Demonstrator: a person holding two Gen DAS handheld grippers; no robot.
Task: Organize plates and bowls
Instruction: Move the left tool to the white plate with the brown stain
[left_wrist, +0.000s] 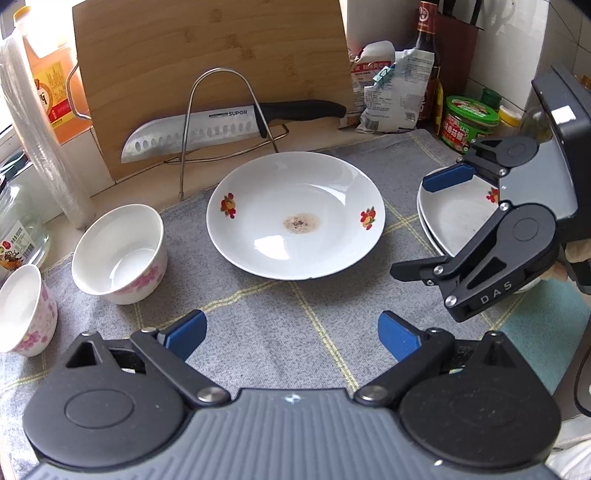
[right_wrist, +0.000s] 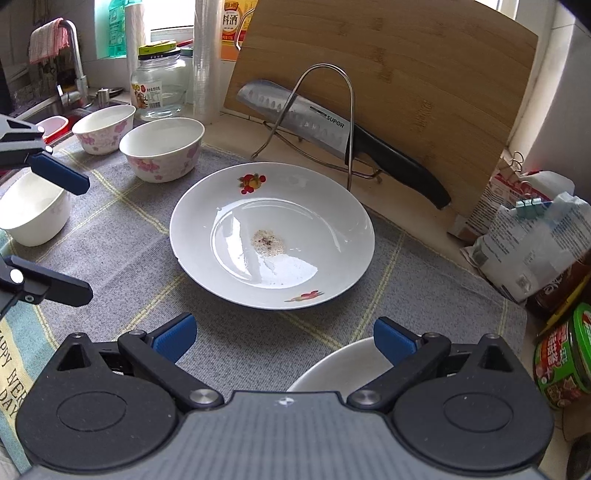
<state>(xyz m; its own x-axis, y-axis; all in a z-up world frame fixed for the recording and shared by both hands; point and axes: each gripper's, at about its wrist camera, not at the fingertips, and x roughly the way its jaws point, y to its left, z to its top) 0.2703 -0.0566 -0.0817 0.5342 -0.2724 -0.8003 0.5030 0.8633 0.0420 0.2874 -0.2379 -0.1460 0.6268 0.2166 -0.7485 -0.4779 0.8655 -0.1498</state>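
White plate (left_wrist: 295, 216) with a brown stain sits on the grey mat (left_wrist: 258, 325), dead ahead of both tongs. Left tongs (left_wrist: 291, 334) spread wide, empty. Right tongs (right_wrist: 282, 338) also spread, empty, over stacked plates (left_wrist: 448, 218). Two floral bowls (left_wrist: 118, 253) left of left tongs, plain bowl (right_wrist: 35, 214) beneath them.

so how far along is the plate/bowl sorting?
Early. Done: two plates stacked at right. In hand: nothing; left gripper and right gripper are open. Left: the stained plate sits alone mid-mat, three bowls stand separate, unstacked.
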